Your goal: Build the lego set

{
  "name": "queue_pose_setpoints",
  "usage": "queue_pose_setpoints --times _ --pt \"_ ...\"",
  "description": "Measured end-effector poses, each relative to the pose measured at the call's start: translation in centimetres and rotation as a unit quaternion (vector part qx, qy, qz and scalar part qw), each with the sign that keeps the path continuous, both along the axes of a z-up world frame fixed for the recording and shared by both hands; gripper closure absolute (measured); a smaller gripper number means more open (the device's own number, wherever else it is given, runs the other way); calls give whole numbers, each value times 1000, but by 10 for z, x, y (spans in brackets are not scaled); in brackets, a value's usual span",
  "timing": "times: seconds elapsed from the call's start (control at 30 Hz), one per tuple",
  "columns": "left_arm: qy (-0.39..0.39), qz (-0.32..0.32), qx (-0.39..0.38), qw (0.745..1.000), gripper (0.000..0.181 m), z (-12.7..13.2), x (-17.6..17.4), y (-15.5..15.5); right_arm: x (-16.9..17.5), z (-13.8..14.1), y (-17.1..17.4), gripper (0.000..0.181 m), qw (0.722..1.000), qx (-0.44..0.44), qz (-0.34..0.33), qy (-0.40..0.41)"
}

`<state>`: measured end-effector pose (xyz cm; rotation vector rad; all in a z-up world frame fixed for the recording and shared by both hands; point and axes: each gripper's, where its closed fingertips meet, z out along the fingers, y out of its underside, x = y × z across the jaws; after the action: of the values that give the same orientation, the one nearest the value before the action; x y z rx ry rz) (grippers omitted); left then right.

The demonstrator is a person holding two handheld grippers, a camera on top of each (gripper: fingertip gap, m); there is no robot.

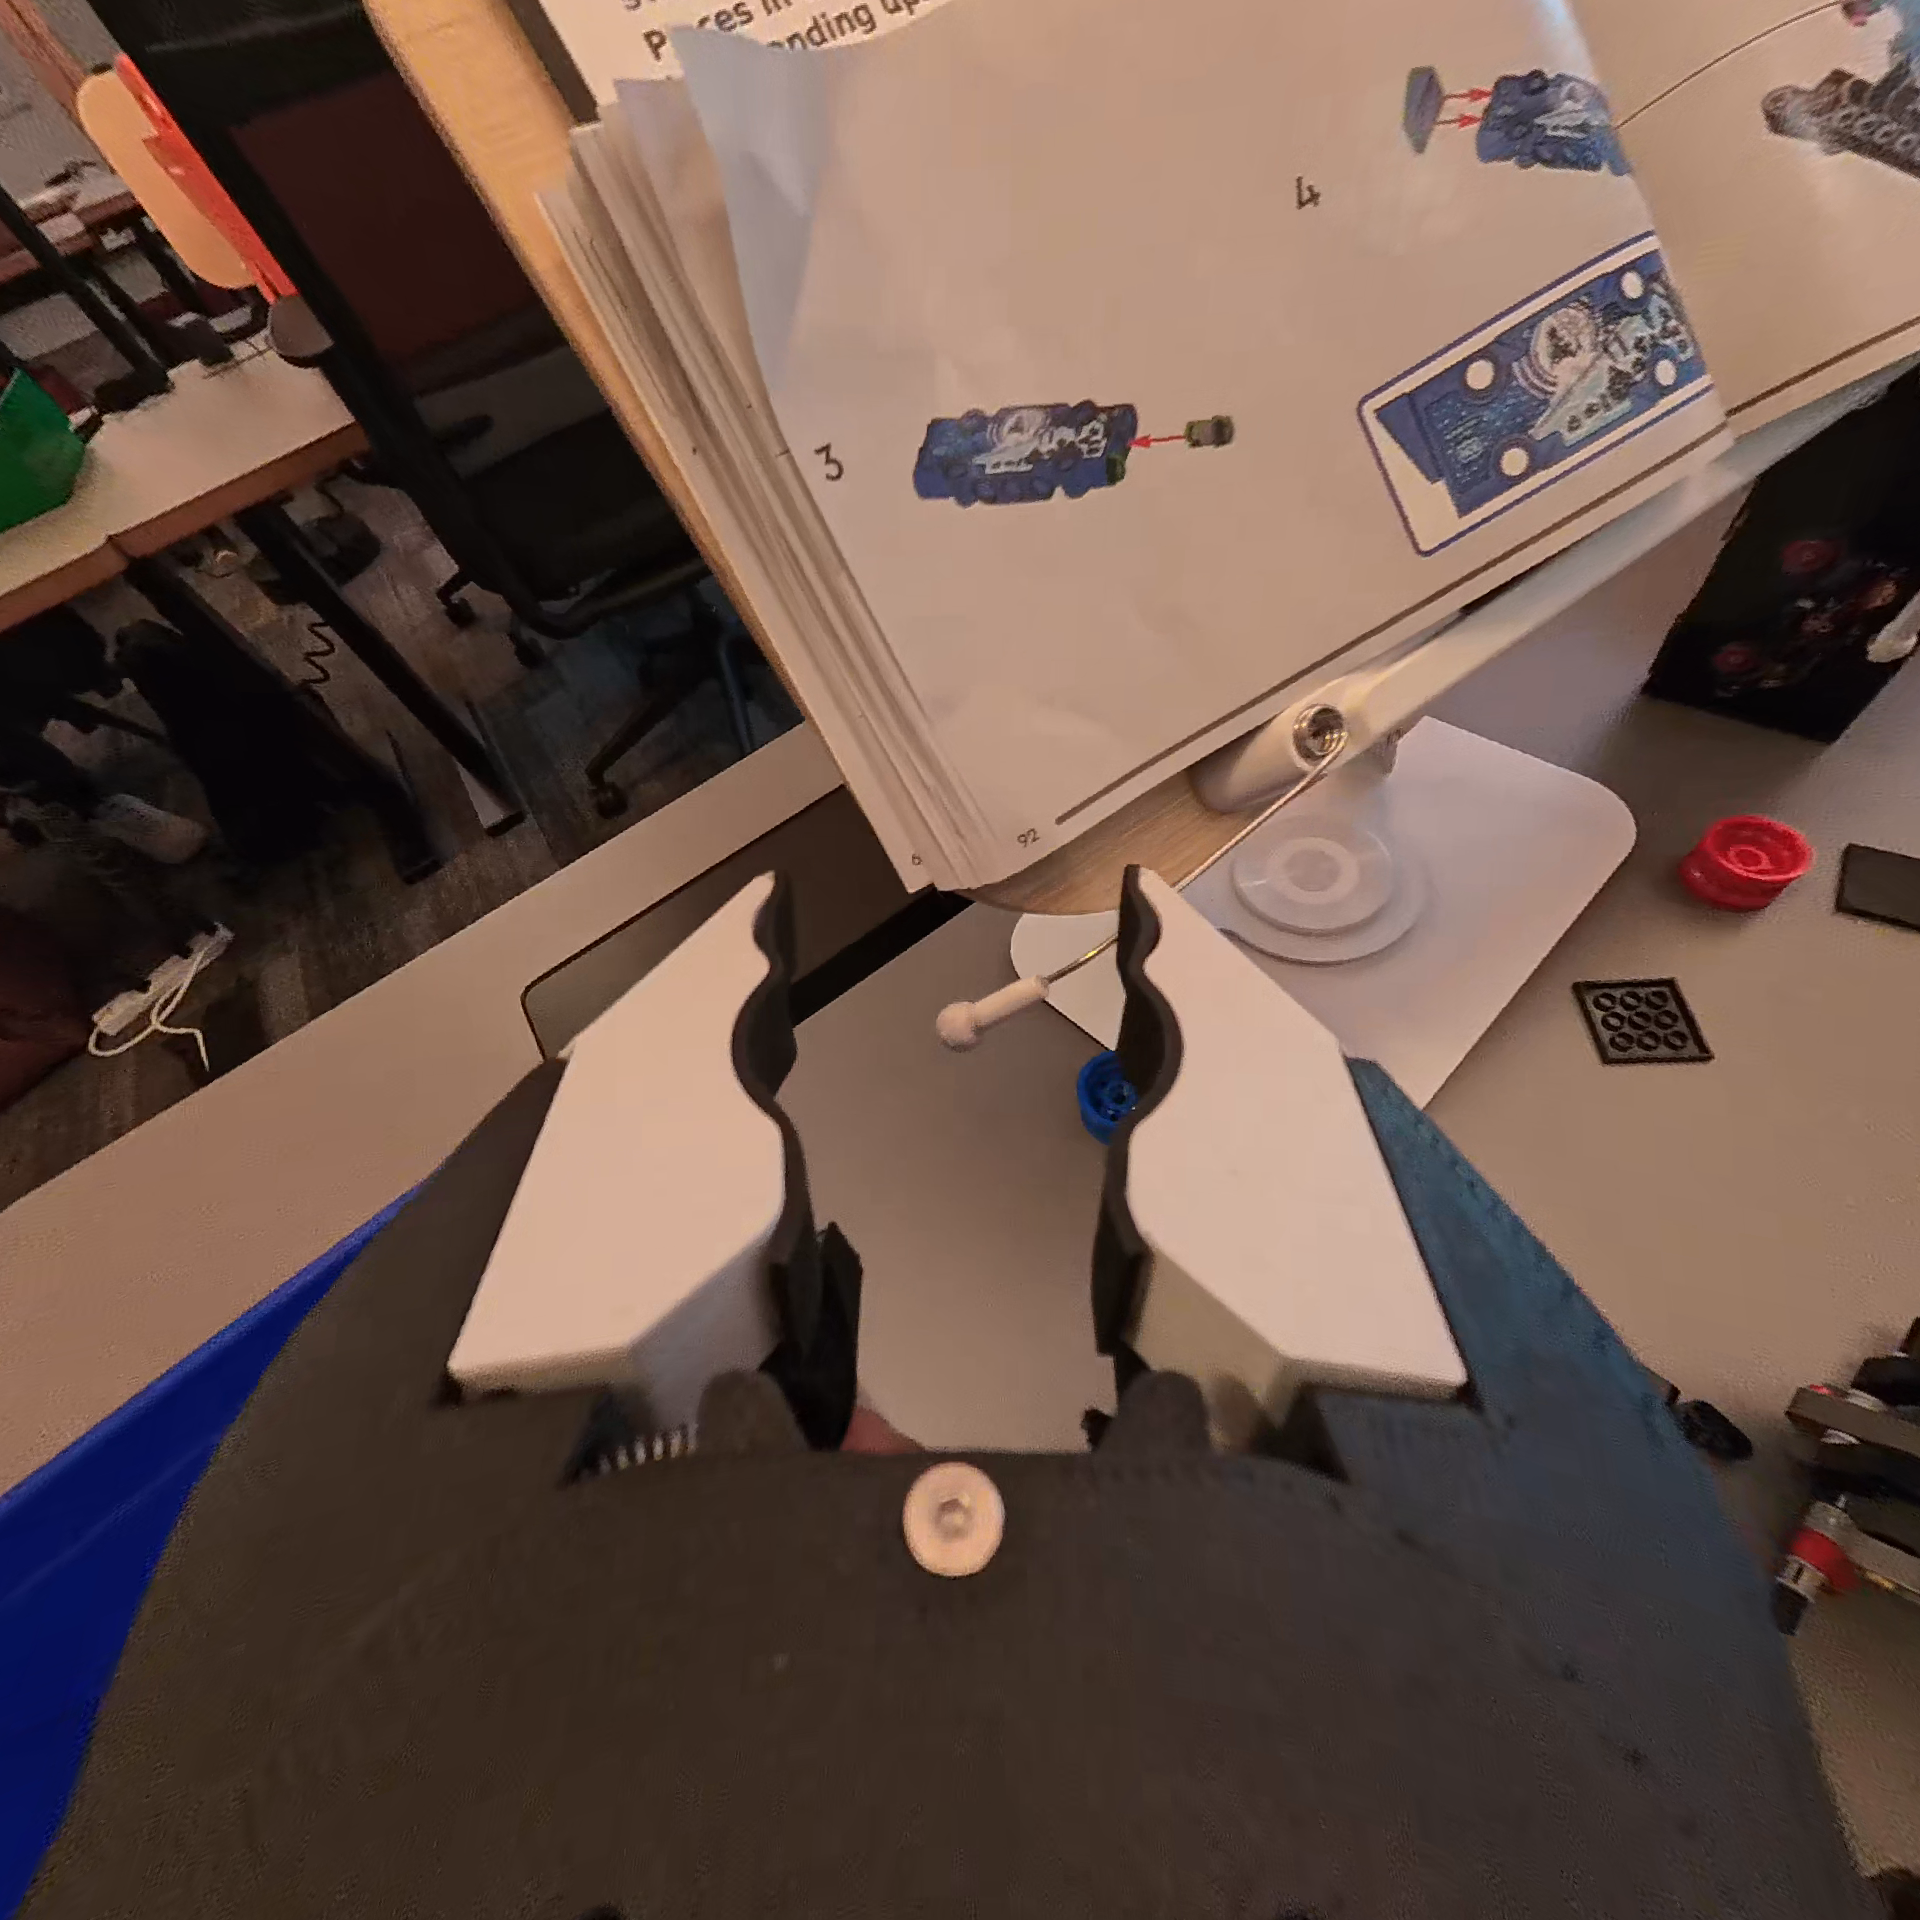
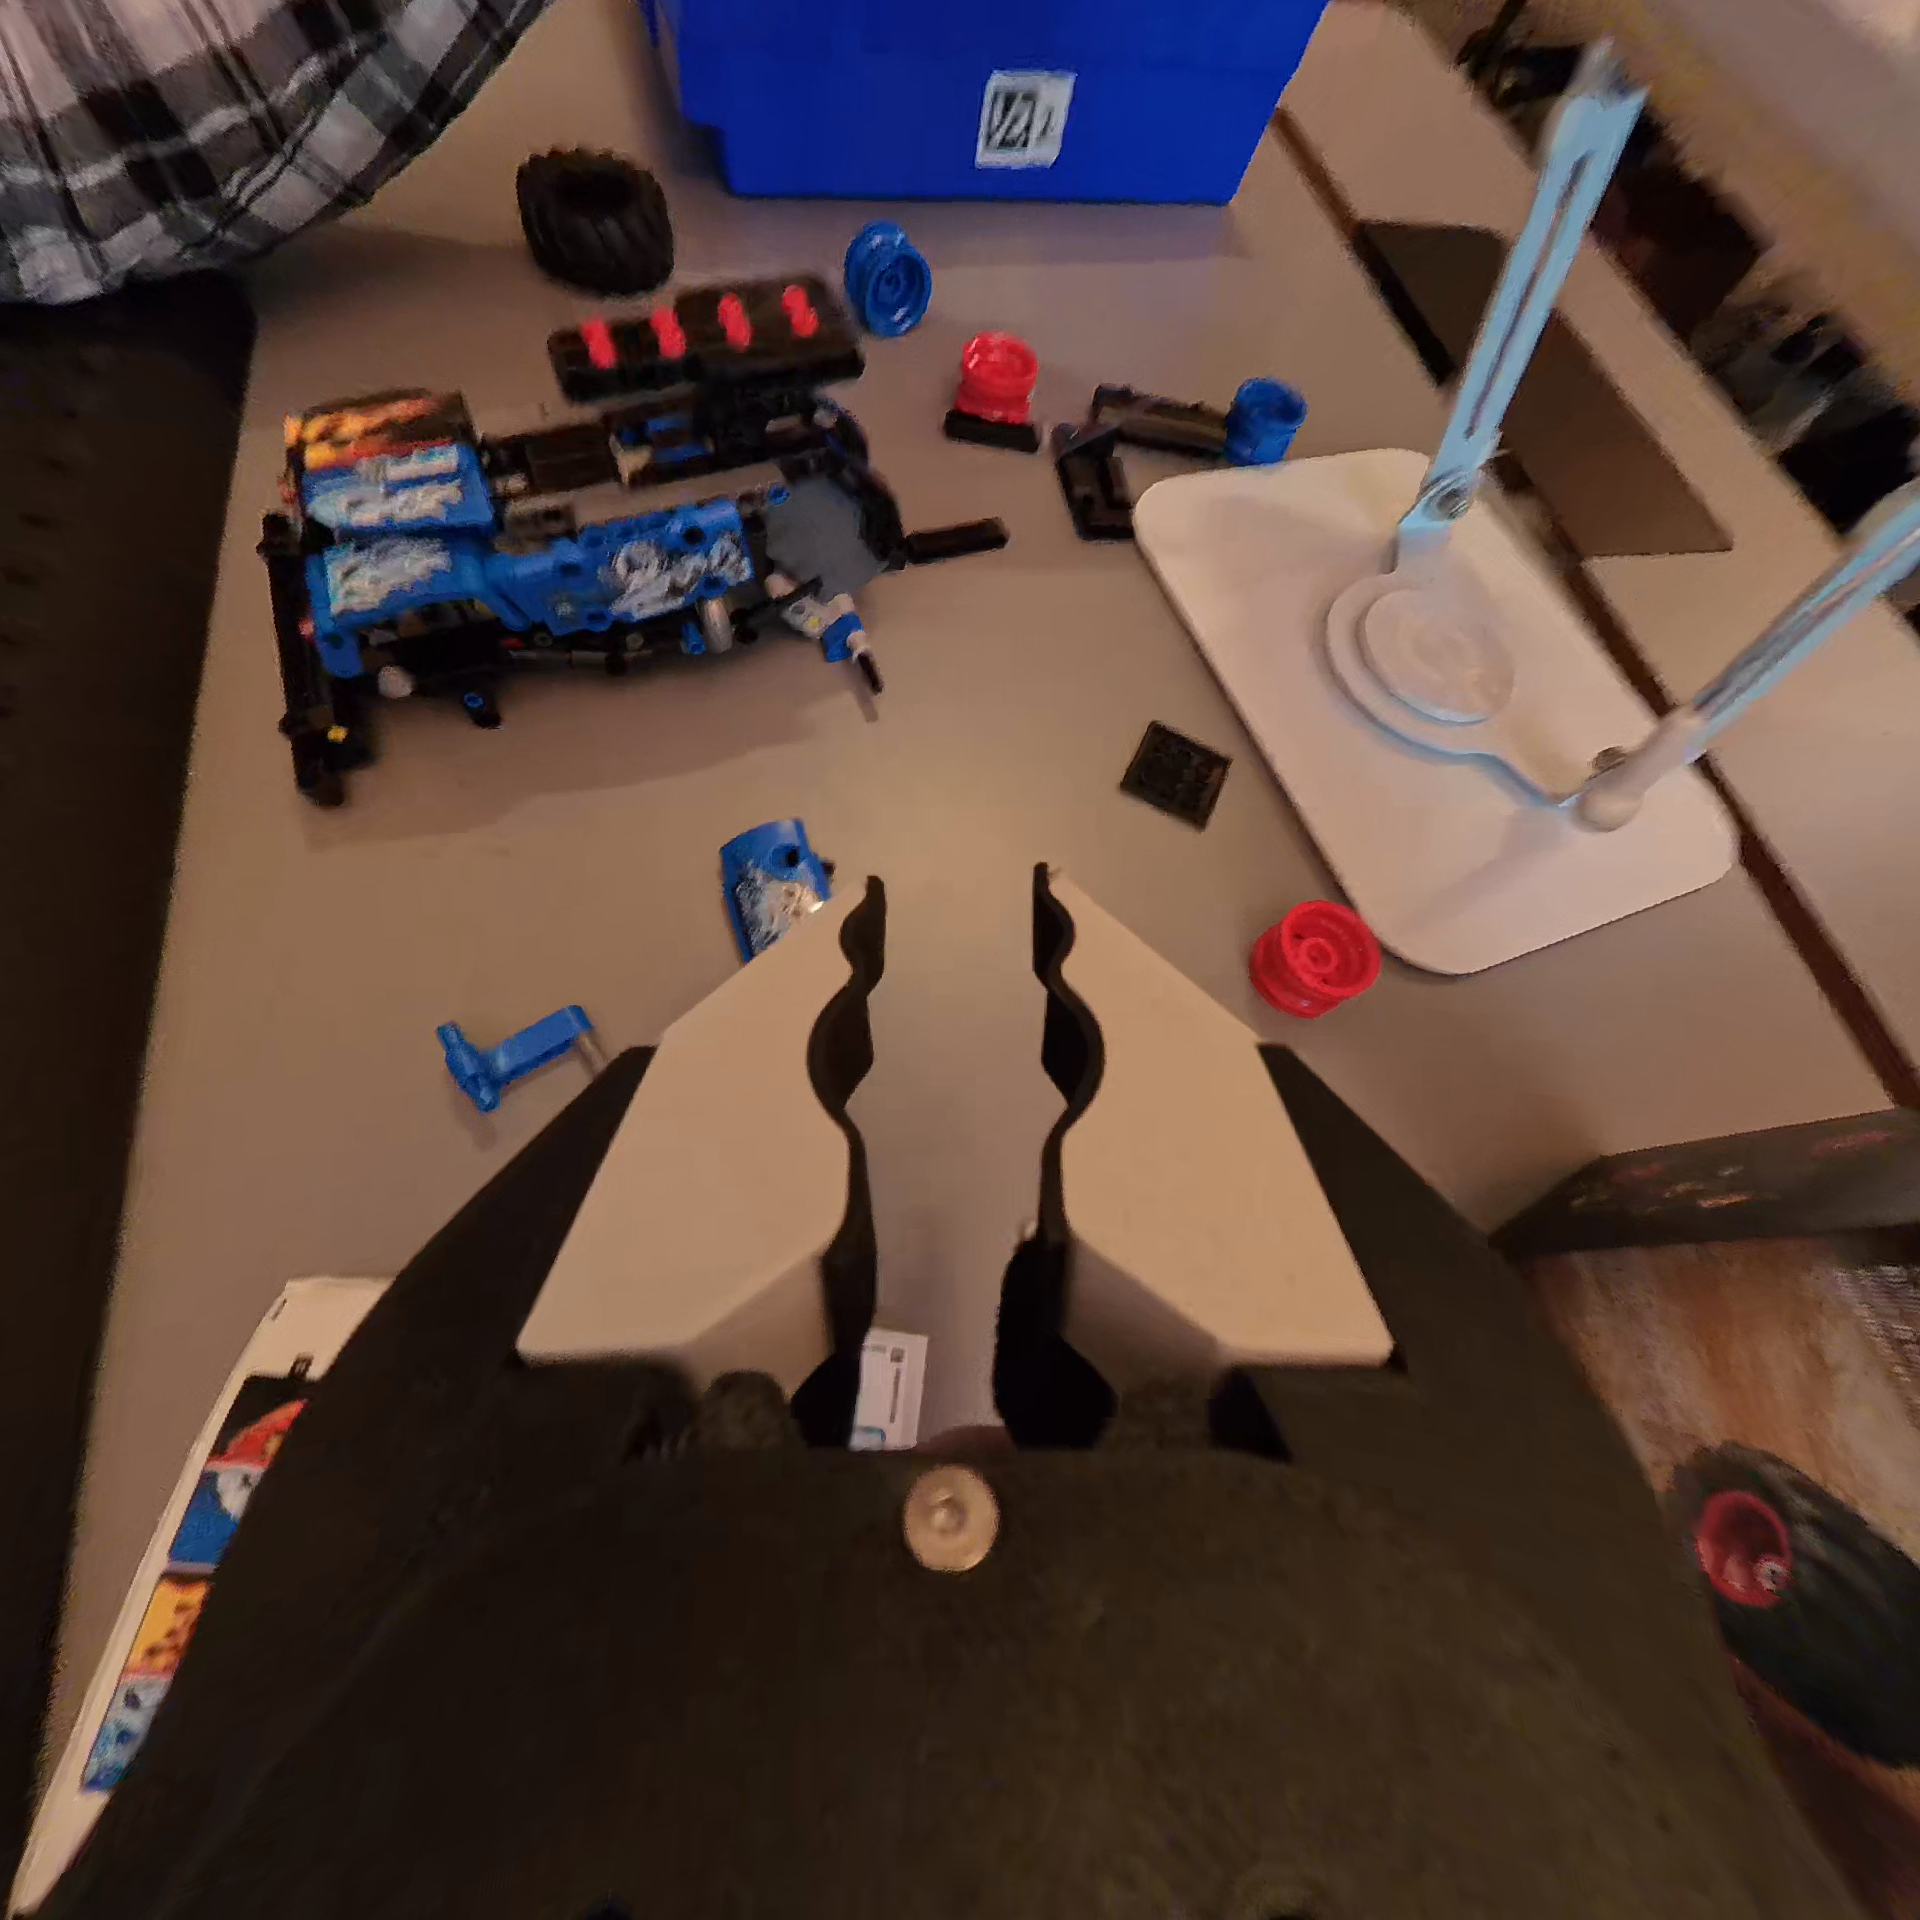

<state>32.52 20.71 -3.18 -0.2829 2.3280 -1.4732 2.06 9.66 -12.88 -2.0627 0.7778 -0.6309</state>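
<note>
Hovering over the table, right gripper spread wide, jaws released and carrying nothing. Lying just off the left jaw tip: blue panel, long axis running roughly along the fingers, tilted slightly left. Sitting farther left, a blue pin piece; off to the right, a red hub near the stand base. Waiting beyond, well apart, the truck, long axis lying crosswise to the jaws. Probably calling for a short nudge left to straddle the panel. Meanwhile, left gripper also hanging open and empty, pointing at the manual, blue hub peeking by its right finger; clearly the farther one from the panel.
</note>
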Motion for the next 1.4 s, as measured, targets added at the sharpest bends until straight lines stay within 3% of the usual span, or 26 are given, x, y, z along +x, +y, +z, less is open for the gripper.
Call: queue_pose_setpoints --times 0.2,0.33,0.47,0.63,0.77,0.83,0.9,1.0,1.3,1.4 --pt "-6 -14 -5 1000 121 2 -6 -6 39 65 -8 140 992 -48 -58 -100" --pt "-19 -19 -1 1000 124 3 -9 -10 91 104 -7 137 967 -174 -91 -162" --pt "-15 -22 -4 1000 125 2 -10 -11 149 134 13 138 948 -235 -85 -199" --pt "-16 -25 -2 1000 124 3 -11 -11 209 131 23 136 945 -270 -80 -166" --pt "-16 -28 -2 999 124 3 -11 -11 231 119 11 144 949 -275 -90 -125" --pt "-15 -29 -2 999 123 3 -11 -11 234 117 9 149 949 -276 -90 -119" --pt "-14 -29 -3 999 123 3 -11 -10 234 118 6 174 949 -280 -87 -119" --pt "-17 -26 -2 1000 122 4 -10 -8 233 116 3 181 958 -255 -88 -101" --pt "-96 -22 -45 994 117 31 -18 -20 223 116 -13 181 962 -244 -109 -46" --pt "-108 -39 -31 993 117 25 -28 -35 220 120 -12 181 964 -241 -103 -39"
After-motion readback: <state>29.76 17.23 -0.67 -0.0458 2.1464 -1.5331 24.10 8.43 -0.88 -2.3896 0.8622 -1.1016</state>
